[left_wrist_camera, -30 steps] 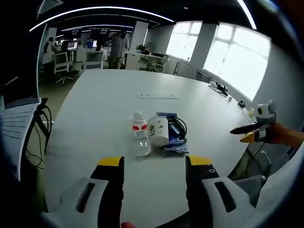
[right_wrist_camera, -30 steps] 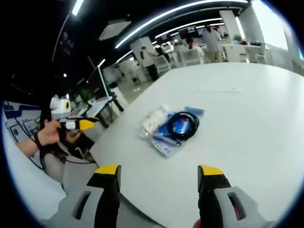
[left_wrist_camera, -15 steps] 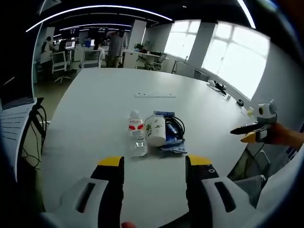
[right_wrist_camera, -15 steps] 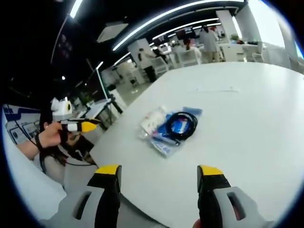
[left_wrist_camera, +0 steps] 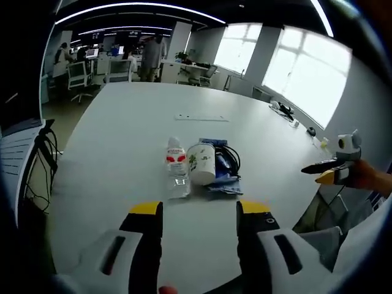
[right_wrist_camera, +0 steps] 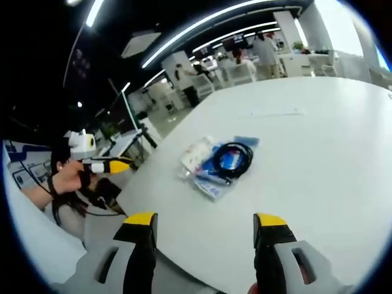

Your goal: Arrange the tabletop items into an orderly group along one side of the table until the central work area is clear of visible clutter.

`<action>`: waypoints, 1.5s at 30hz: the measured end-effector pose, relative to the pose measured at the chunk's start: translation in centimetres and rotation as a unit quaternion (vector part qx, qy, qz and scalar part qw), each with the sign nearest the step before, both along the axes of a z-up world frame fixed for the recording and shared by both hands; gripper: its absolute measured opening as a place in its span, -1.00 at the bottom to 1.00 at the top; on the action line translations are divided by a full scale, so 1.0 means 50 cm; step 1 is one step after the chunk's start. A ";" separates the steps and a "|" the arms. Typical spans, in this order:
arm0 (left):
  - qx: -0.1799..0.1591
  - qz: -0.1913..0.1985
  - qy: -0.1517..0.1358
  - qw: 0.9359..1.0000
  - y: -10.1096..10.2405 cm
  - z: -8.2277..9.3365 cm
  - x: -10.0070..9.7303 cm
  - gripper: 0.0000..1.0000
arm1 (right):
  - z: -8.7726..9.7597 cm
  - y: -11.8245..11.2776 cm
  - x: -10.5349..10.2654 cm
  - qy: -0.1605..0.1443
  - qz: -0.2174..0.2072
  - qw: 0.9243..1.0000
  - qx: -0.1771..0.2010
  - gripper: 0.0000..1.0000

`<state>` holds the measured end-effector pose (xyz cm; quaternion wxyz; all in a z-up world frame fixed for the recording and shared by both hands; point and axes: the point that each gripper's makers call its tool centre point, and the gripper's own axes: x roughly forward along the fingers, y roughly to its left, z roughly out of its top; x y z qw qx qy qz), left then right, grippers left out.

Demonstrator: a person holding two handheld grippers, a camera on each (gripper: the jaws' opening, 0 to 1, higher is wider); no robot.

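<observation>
Tabletop items (left_wrist_camera: 199, 168) on white table (left_wrist_camera: 122, 135)

Left gripper view looks from one edge of the white table (left_wrist_camera: 122, 128) across it toward windows and an office, set back from the item cluster: bottle (left_wrist_camera: 176, 171), cup (left_wrist_camera: 201, 163), cable (left_wrist_camera: 228, 160). Right gripper view faces the same cluster from another edge, further off, cable (right_wrist_camera: 233, 158) nearest. Both share table and cluster; each catches the other gripper off to one side (left_wrist_camera: 327, 173) (right_wrist_camera: 110, 165).
</observation>
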<state>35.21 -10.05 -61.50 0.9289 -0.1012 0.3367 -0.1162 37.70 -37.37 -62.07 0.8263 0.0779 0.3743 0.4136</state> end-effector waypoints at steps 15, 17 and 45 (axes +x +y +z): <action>0.029 0.016 0.055 0.998 0.015 -0.093 0.056 -0.14 | -0.001 0.003 -0.009 0.003 -0.002 1.000 0.002 0.25; 0.031 0.018 0.062 0.997 0.014 -0.109 0.068 -0.13 | -0.002 0.001 -0.011 0.004 -0.003 1.000 0.001 0.25; 0.065 -0.002 0.104 0.992 -0.001 -0.236 0.202 -0.22 | -0.017 -0.067 -0.023 0.013 -0.050 0.999 -0.012 0.24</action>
